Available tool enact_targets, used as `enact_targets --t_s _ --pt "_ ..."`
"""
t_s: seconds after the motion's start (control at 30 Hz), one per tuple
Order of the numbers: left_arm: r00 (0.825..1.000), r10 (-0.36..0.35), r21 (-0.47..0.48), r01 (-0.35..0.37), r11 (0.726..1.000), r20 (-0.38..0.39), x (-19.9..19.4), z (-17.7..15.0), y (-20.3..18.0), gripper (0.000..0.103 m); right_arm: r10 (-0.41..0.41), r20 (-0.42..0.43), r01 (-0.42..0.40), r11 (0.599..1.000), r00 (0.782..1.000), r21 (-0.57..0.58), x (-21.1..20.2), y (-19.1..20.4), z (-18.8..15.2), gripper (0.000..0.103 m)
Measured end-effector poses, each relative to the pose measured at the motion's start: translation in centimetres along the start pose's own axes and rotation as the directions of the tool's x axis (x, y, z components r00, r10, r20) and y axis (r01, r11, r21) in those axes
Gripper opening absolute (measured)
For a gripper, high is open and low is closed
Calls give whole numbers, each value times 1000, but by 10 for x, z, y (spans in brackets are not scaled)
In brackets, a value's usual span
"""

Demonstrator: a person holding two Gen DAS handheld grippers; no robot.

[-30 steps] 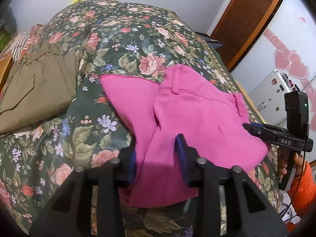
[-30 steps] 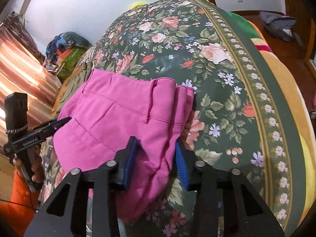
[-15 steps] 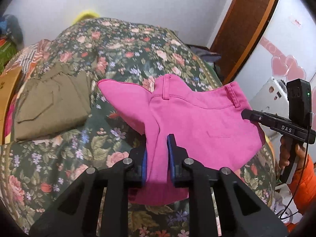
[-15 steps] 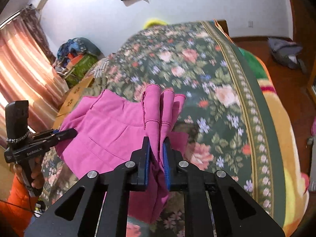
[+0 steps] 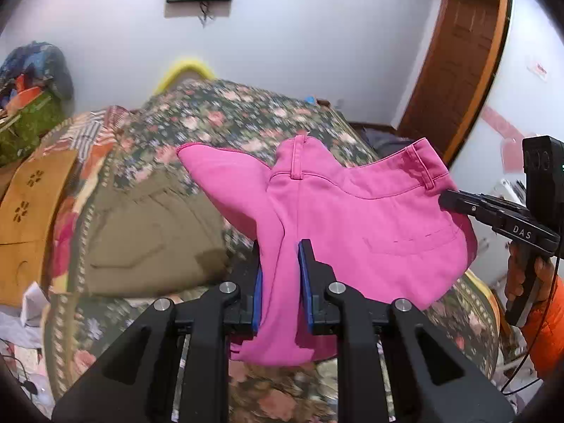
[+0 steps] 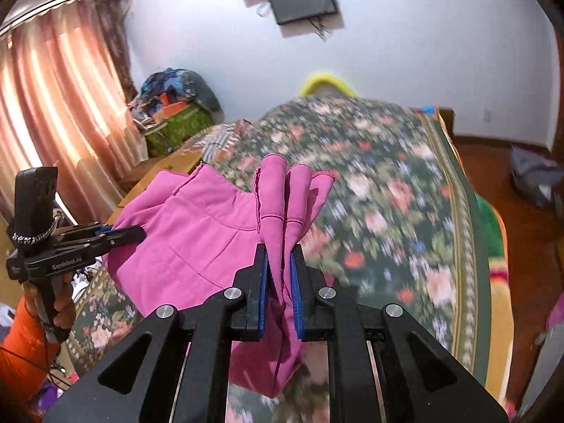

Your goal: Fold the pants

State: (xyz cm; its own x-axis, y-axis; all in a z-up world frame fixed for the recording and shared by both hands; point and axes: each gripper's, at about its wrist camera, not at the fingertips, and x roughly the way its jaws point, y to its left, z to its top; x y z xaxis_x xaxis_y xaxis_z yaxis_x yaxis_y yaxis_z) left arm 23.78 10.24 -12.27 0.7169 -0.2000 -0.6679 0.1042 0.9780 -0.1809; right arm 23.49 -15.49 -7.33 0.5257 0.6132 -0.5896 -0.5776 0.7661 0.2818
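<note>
The pink pants [image 5: 356, 225] hang in the air above the floral bed [image 5: 225, 120], stretched between both grippers. My left gripper [image 5: 280, 246] is shut on a bunched fold of the pink cloth. My right gripper [image 6: 280, 252] is shut on the gathered waistband end of the pants [image 6: 197, 232]. In the left wrist view the right gripper [image 5: 447, 199] holds the belt-looped waistband at the right. In the right wrist view the left gripper [image 6: 135, 232] shows at the left edge of the cloth. The lower part of the pants hangs behind the fingers.
Folded olive-brown pants [image 5: 148, 232] lie on the left of the bed. A wooden board [image 5: 28, 204] stands at its left side. A pile of bags [image 6: 172, 105] and curtains [image 6: 53, 105] are at the far left, a door [image 5: 454, 56] at the right.
Both grippers closed on the pink pants, then lifted them off the bed. The cloth now hangs in the air and the views tilt up toward the wall.
</note>
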Motion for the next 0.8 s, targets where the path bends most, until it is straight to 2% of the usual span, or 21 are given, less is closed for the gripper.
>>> enact_targets --t_s 0.2,0.33,0.6,0.8 --pt "995 60 -31 -58 998 73 -11 24 38 18 35 27 -33 996 999 -78 27 25 34 10" --pt "990 107 -57 -101 993 95 -10 34 69 18 58 24 -55 991 998 -121 55 43 52 10" --pt "977 195 -118 -185 976 83 5 38 142 18 120 -1 -119 978 993 -171 124 75 74 10" --pt "979 204 -203 -196 959 19 34 21 201 18 160 -34 -163 972 987 -167 174 93 72 10"
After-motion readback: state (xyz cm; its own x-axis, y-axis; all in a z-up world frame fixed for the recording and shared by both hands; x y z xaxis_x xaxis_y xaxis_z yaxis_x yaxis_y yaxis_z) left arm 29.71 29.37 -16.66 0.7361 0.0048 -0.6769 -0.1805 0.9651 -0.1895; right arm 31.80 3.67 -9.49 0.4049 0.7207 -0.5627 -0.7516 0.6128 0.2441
